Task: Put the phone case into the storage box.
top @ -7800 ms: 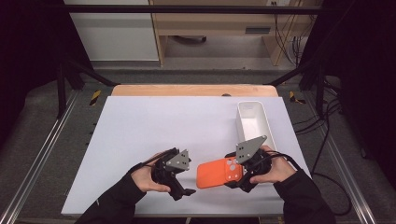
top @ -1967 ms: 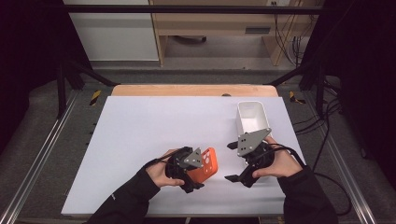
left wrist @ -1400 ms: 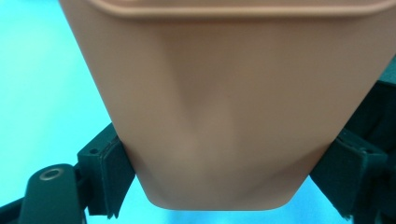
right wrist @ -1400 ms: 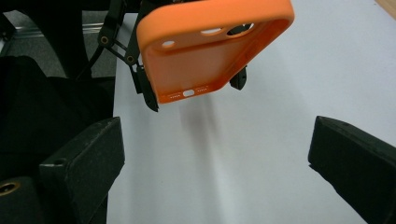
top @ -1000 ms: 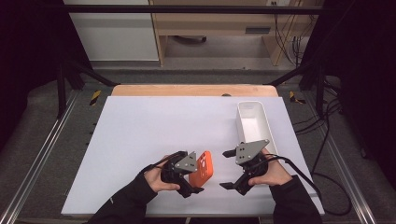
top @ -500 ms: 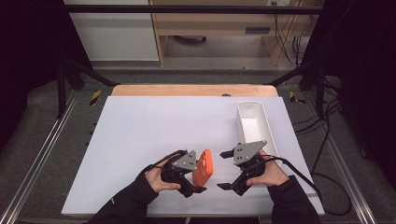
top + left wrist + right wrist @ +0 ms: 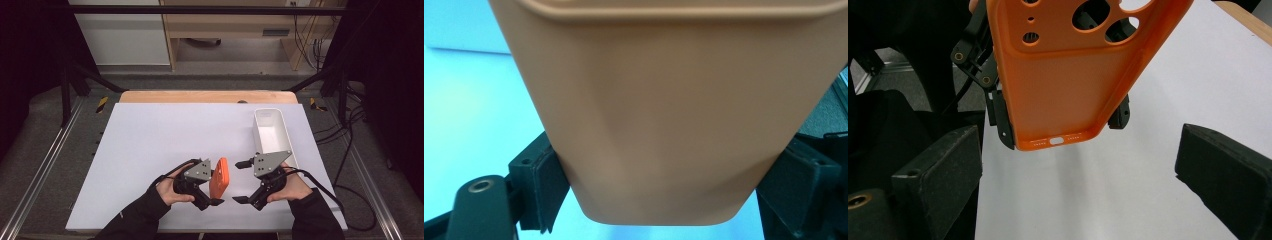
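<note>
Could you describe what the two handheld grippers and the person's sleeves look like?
Both the left gripper and the right gripper are black, each topped by a grey three-cornered plate with small holes. Their fingers carry blocky black pads. A black cable trails from the right one. The sleeves are black.

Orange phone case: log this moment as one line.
left gripper: shut on orange phone case | right gripper: open, closing, facing case | white bin: empty

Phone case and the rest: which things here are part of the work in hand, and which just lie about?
In the job:
- orange phone case, clamped across its width by the left gripper
- right gripper, jaws apart, facing the case

Lying about:
- white bin at the table's right edge
- cables beside the table
</note>
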Available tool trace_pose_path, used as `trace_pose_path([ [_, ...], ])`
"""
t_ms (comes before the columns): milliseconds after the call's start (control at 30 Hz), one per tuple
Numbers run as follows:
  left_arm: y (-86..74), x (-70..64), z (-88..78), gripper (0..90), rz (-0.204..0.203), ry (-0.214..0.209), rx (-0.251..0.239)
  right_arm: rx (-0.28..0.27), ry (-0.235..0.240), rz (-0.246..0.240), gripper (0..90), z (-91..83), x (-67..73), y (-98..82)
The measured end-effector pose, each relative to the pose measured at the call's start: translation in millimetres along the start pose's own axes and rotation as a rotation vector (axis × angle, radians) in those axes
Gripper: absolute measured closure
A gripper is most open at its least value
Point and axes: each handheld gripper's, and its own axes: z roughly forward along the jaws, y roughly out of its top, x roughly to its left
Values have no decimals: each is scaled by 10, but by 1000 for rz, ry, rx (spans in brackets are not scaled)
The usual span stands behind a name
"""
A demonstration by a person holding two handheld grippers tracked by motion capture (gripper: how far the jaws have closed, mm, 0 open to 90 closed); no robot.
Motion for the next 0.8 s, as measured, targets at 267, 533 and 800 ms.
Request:
trace_pose_path([
  [267,37,12,-17,156,13,-3,-20,-18,5,0,54,-25,-1,78],
  [533,44,35,-8,156,21,-12,-25,-21,19,-6,54,-15,-24,168],
  [800,69,60,43,157,28,-34,-10,-18,36,-7,60,32,-45,194],
])
